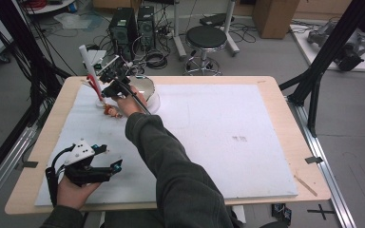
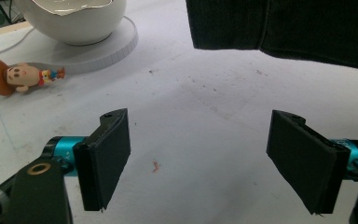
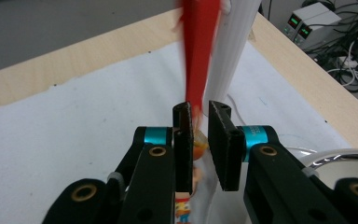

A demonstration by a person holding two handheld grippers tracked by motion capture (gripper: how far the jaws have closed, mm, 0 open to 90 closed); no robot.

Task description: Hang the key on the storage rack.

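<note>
A white post (image 1: 88, 61) stands at the table's far left with a red strip (image 1: 94, 85) hanging beside it. My right gripper (image 1: 104, 97) reaches to the foot of that strip. In the right gripper view the blurred red strip (image 3: 198, 51) runs down into the narrow gap of my right gripper (image 3: 200, 107). It lies against the left pad only, with daylight beside the other pad. A small doll figure (image 1: 110, 111) lies on the mat just under these jaws (image 3: 184, 205). My left gripper (image 1: 110, 158) rests near the front left edge, open and with nothing in it (image 2: 200, 158).
A white bowl (image 1: 147, 88) sits on a round white disc (image 2: 116, 46) just right of the right gripper. The doll (image 2: 21, 77) lies in front of that disc. A dark sleeve (image 1: 171, 161) crosses the white mat (image 1: 228, 133) diagonally. Stool and computers stand beyond the table.
</note>
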